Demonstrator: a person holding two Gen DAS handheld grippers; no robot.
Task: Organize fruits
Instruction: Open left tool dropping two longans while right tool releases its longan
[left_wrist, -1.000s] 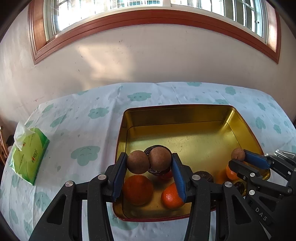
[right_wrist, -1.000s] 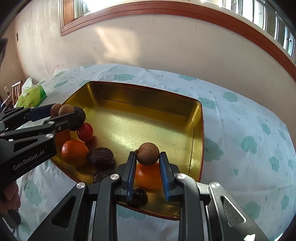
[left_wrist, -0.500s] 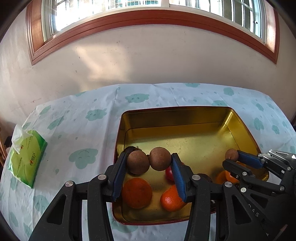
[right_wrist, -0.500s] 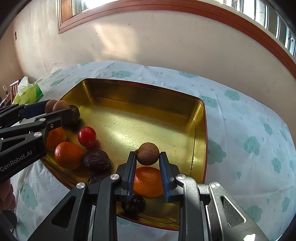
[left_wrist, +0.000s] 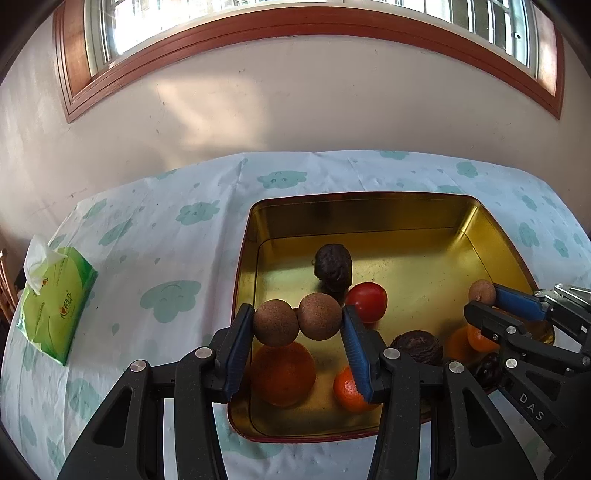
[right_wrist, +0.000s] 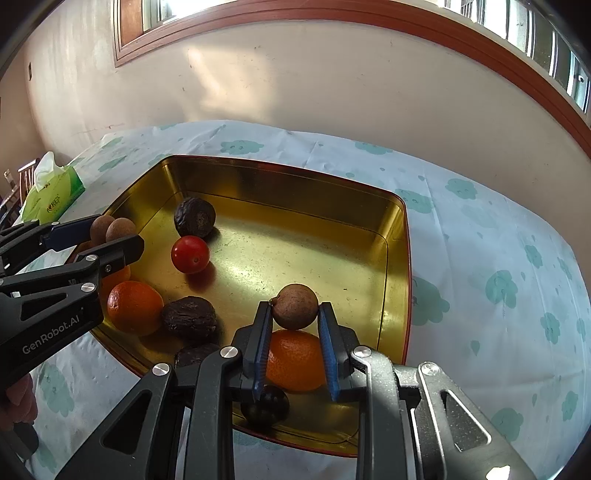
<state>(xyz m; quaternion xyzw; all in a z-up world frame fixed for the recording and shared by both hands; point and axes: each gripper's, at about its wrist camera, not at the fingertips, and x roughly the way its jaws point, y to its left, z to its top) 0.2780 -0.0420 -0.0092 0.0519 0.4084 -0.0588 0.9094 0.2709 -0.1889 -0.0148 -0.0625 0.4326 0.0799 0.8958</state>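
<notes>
The left gripper (left_wrist: 298, 323) clamps two longans (left_wrist: 297, 322) and the right gripper (right_wrist: 294, 313) clamps one longan (right_wrist: 294, 306), all above the tin (right_wrist: 397, 258). Next probably comes carrying them off to be grouped.

Black gripper frames with silver screws, blue ribbed fingers (left_wrist: 236, 350), white "GenRobot.AI" and "DAS" lettering.
</notes>
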